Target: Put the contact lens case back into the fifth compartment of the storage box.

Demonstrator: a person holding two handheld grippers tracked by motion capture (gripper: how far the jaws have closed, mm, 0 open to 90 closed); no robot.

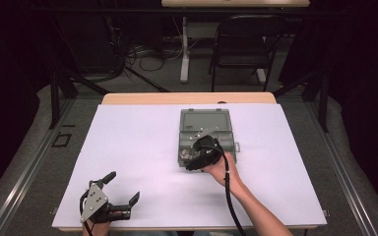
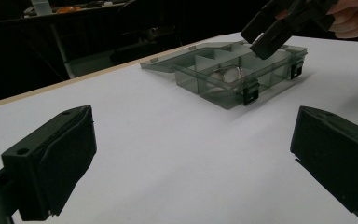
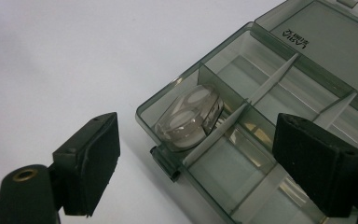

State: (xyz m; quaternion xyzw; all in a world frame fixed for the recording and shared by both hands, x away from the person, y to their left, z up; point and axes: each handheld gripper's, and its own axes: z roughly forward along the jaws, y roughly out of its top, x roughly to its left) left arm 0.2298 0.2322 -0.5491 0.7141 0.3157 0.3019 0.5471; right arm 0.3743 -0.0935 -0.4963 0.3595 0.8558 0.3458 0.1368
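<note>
Right now my right gripper (image 1: pixel 193 164) hangs spread wide and holding nothing over the near-left corner of the open box (image 1: pixel 206 121) in the middle of the frame. The little clear tub (image 3: pixel 189 116) lies just ahead, between my jaws. My left gripper (image 1: pixel 123 188), gaping and holding nothing too, sits far off at the lower left.

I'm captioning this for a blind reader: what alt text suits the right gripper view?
An open, smoky-grey compartment box sits on a white table, a small clear item lying in its corner compartment. The right tool hangs over it, black jaws apart and empty.
</note>
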